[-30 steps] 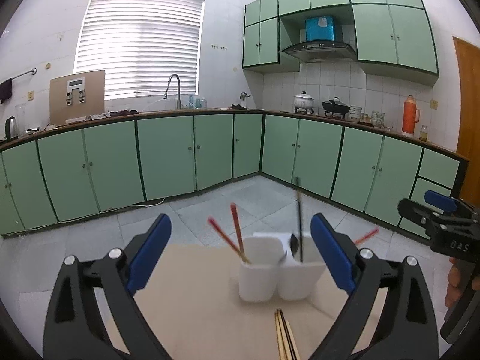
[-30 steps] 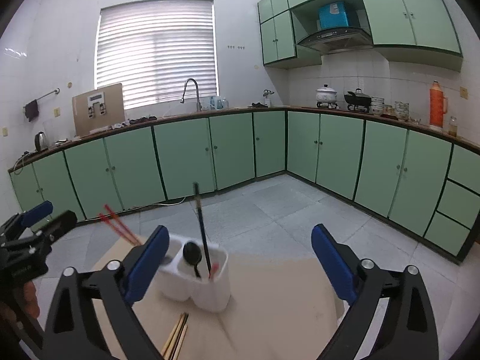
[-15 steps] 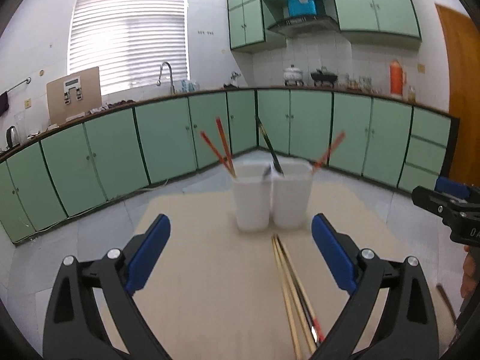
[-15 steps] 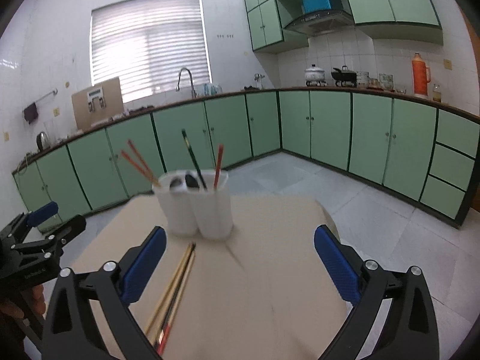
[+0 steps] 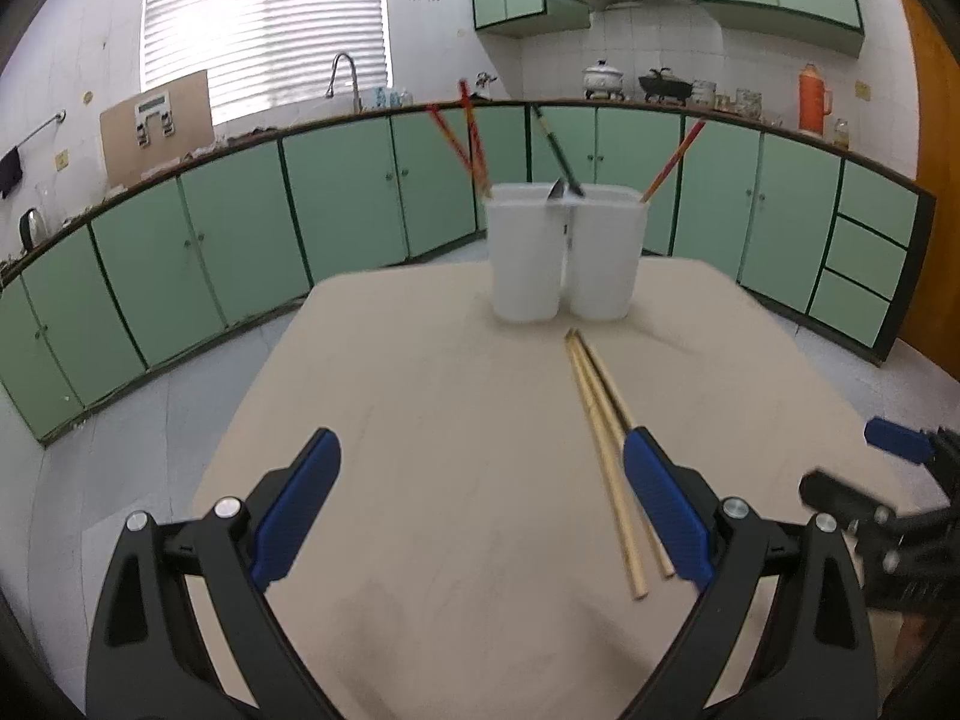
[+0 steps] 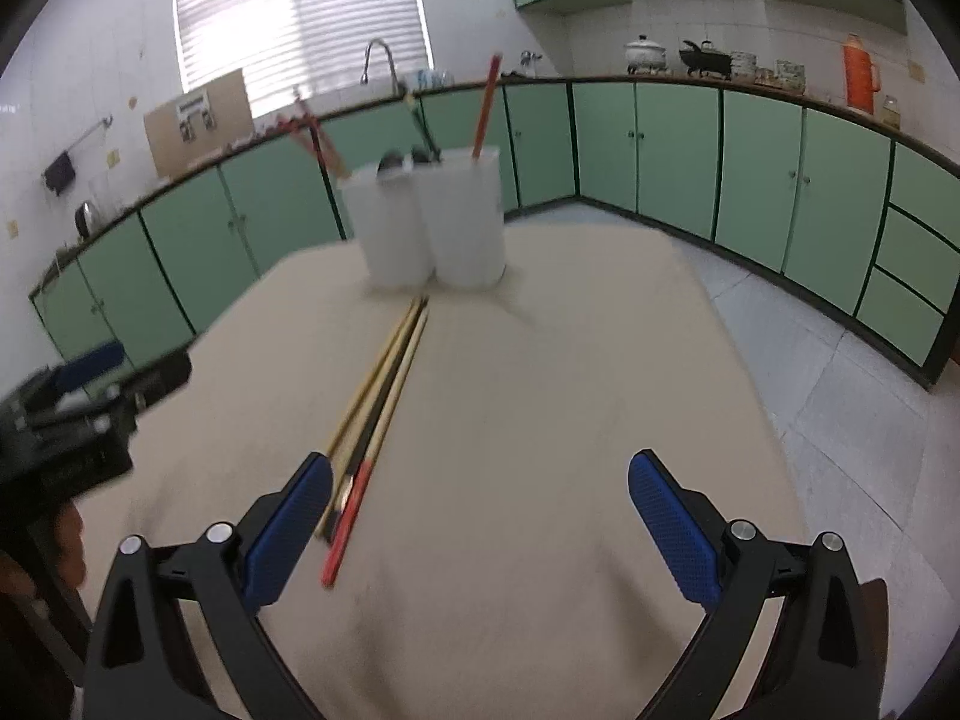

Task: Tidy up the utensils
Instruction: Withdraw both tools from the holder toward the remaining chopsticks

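On the beige table (image 5: 420, 420), straight ahead of both pairs of fingers, stood a white twin-cup holder (image 5: 567, 255), its two compartments joined side by side. Two red chopsticks (image 5: 462, 138) leaned out of the compartment on the left as seen from the left wrist, while a dark-handled utensil (image 5: 555, 153) and a single red chopstick (image 5: 672, 159) stuck out of the other one; a dark spoon bowl (image 6: 391, 163) showed at the rim in the right wrist view. Between the holder and the fingers lay a loose bundle of chopsticks (image 6: 384, 384), pale wooden ones together with a dark one and a red-ended one, their far tips close to the holder's base but not touching it. The left gripper (image 5: 480, 510) hovered above the table with its blue-padded jaws spread wide and nothing between them; the near ends of the wooden chopsticks (image 5: 606, 456) ran just inside its right-hand finger (image 5: 666, 510). The right gripper (image 6: 480, 528) was likewise spread wide and empty, and the near ends of the bundle lay just beside its left-hand finger (image 6: 288, 528). Each gripper appeared, blurred, at the edge of the other's view. Green cabinets (image 5: 336, 204) lined the walls beyond the table.
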`<state>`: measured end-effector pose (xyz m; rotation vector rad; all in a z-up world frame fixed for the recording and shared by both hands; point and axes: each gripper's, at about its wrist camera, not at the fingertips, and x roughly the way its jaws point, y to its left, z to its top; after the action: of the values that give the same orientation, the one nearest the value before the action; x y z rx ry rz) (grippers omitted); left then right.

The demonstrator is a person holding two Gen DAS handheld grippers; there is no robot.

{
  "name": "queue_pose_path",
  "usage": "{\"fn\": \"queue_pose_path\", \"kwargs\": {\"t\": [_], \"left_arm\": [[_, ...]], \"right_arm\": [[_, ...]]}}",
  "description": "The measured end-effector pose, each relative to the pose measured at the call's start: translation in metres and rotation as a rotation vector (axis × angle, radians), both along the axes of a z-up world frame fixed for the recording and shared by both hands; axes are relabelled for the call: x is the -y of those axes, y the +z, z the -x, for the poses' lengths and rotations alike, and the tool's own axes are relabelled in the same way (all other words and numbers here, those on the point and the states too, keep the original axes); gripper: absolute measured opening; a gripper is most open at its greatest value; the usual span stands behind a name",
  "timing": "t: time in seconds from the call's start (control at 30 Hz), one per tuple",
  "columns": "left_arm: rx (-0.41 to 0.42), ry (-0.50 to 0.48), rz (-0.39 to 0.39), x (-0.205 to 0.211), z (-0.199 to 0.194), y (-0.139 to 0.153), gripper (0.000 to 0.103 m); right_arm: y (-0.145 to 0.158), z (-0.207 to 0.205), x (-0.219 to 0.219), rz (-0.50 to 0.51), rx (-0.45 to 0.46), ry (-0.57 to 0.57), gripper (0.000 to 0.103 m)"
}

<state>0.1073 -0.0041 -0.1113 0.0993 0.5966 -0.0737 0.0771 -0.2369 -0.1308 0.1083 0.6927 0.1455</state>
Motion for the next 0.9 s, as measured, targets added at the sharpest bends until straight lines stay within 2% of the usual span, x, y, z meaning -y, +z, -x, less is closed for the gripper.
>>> {"fn": "queue_pose_path", "kwargs": {"t": [0.13, 0.33, 0.4, 0.5, 0.7, 0.9], "left_arm": [[-0.033, 0.003, -0.007, -0.004, 0.003, -0.011, 0.092], [-0.093, -0.007, -0.007, -0.003, 0.008, -0.028, 0.092], [-0.11, -0.006, -0.008, -0.001, 0.009, -0.033, 0.092], [-0.128, -0.002, -0.009, 0.0, 0.01, -0.038, 0.092], [-0.148, 0.01, -0.004, -0.001, 0.008, -0.044, 0.092], [-0.15, 0.006, 0.003, 0.002, 0.008, -0.044, 0.092]], "right_arm": [[-0.014, 0.007, -0.015, 0.018, -0.029, 0.033, 0.091], [-0.025, 0.014, -0.037, 0.027, -0.066, 0.098, 0.064], [-0.028, 0.015, -0.043, 0.023, -0.078, 0.118, 0.048], [-0.035, 0.015, -0.052, 0.018, -0.112, 0.155, 0.036], [-0.038, 0.017, -0.062, 0.035, -0.11, 0.165, 0.024], [-0.039, 0.018, -0.071, 0.08, -0.094, 0.166, 0.018]]}}
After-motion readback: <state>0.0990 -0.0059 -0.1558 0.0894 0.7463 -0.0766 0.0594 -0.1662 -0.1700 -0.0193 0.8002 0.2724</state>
